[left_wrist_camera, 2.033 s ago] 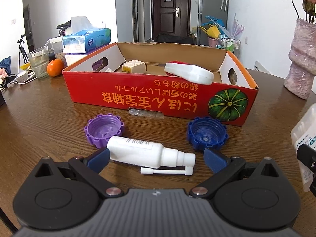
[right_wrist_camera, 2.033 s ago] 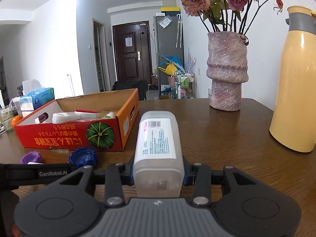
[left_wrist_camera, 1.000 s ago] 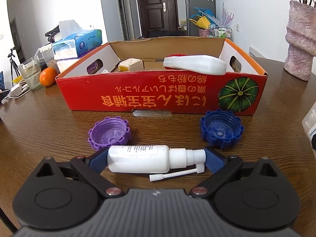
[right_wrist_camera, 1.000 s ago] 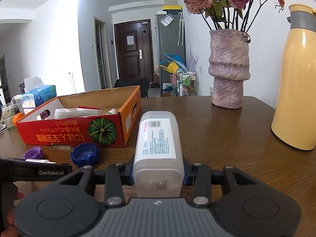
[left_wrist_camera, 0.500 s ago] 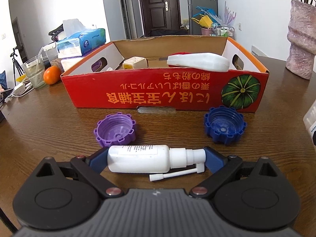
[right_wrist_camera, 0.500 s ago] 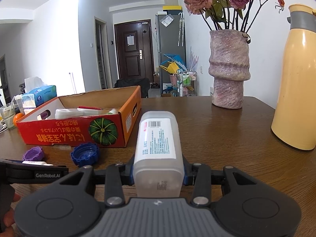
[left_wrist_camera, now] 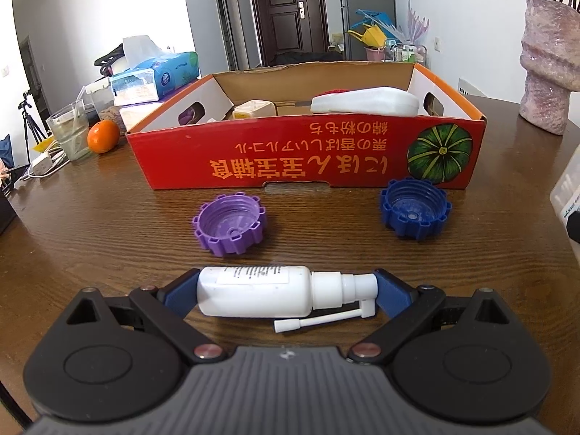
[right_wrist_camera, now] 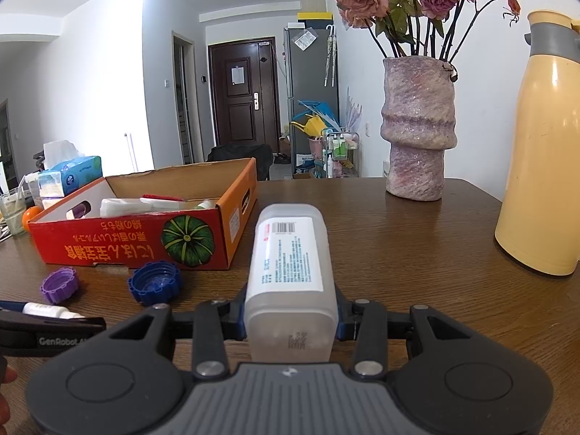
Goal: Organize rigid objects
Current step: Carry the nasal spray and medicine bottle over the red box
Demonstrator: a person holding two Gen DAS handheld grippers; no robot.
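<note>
My left gripper (left_wrist_camera: 286,295) is shut on a white spray bottle (left_wrist_camera: 261,291), gripped end to end and held crosswise just above the table, short of the red cardboard box (left_wrist_camera: 290,159). A purple cap (left_wrist_camera: 229,229) and a blue cap (left_wrist_camera: 415,213) lie open side up between the gripper and the box. The box holds a white flat bottle (left_wrist_camera: 364,100) and a small cream container (left_wrist_camera: 252,109). My right gripper (right_wrist_camera: 289,320) is shut on a translucent labelled box (right_wrist_camera: 290,272), to the right of the red box (right_wrist_camera: 145,243).
A pink vase of dried roses (right_wrist_camera: 417,127) and a yellow thermos (right_wrist_camera: 543,152) stand at the right on the wooden table (right_wrist_camera: 417,253). A tissue pack (left_wrist_camera: 156,76), a glass (left_wrist_camera: 69,134) and an orange (left_wrist_camera: 103,136) sit left of the red box.
My left gripper closed on the spray bottle and lifted it; the bottle turned crosswise. The view has drawn slightly back from the box. The right gripper has kept still with its box.
</note>
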